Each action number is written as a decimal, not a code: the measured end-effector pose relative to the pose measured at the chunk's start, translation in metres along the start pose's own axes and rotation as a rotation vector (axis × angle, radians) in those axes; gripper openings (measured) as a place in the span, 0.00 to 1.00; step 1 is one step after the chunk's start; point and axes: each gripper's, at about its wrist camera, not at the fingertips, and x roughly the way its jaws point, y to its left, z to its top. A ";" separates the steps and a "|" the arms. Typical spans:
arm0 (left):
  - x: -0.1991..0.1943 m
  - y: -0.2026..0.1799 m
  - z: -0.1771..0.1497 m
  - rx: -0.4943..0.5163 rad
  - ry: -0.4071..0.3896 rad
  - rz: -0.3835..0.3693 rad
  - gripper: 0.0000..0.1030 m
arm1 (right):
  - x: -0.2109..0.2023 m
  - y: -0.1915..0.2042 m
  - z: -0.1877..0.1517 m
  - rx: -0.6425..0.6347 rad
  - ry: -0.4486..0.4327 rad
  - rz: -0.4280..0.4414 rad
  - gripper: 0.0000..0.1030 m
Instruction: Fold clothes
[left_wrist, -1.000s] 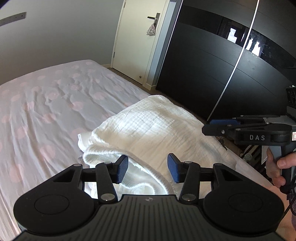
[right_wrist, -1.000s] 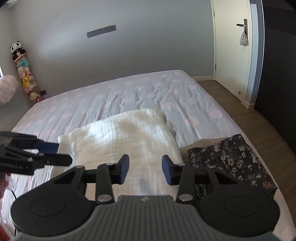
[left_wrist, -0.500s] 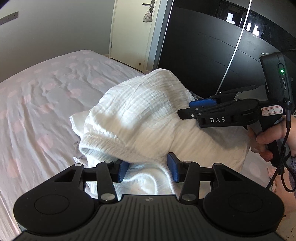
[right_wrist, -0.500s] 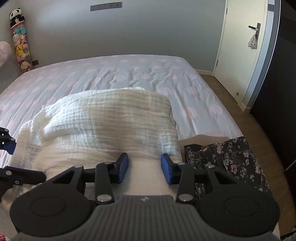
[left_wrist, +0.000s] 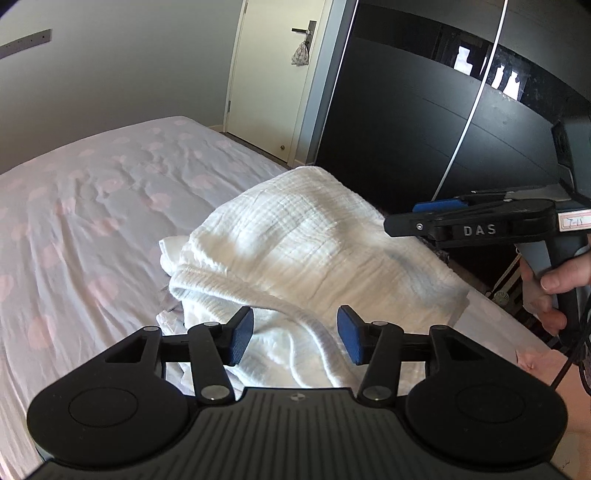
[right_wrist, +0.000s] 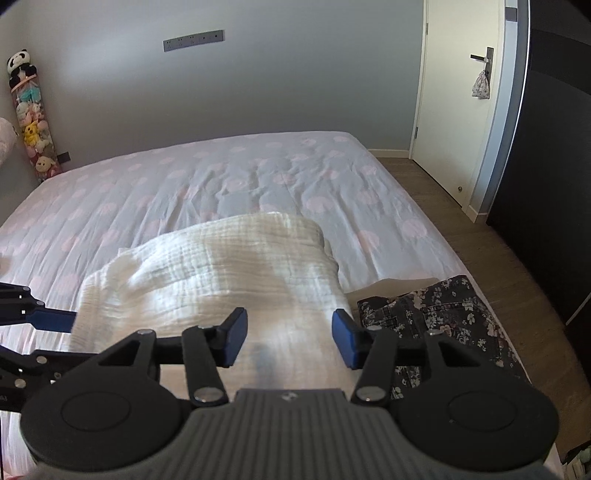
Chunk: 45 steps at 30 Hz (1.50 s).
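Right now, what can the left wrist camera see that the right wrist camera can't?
Only the left wrist view shows the person's hand gripping the right tongs. Only the right wrist view shows the flowery dark clothes and the stuffed toys in the corner. Both show the white cloth, the spotted bed and the door.

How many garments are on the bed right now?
2. The white muslin garment lies bunched at the near edge of the bed; the dark floral garment sits folded to its right. More may lie hidden beneath them.
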 end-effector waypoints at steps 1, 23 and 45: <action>-0.008 0.000 -0.001 -0.011 -0.008 0.003 0.49 | -0.011 0.003 -0.002 0.006 -0.008 0.003 0.62; -0.100 -0.053 -0.061 -0.002 -0.169 0.132 0.62 | -0.162 0.106 -0.114 0.045 -0.208 -0.055 0.84; -0.098 -0.069 -0.121 -0.021 -0.145 0.189 0.73 | -0.169 0.128 -0.177 0.085 -0.155 -0.074 0.85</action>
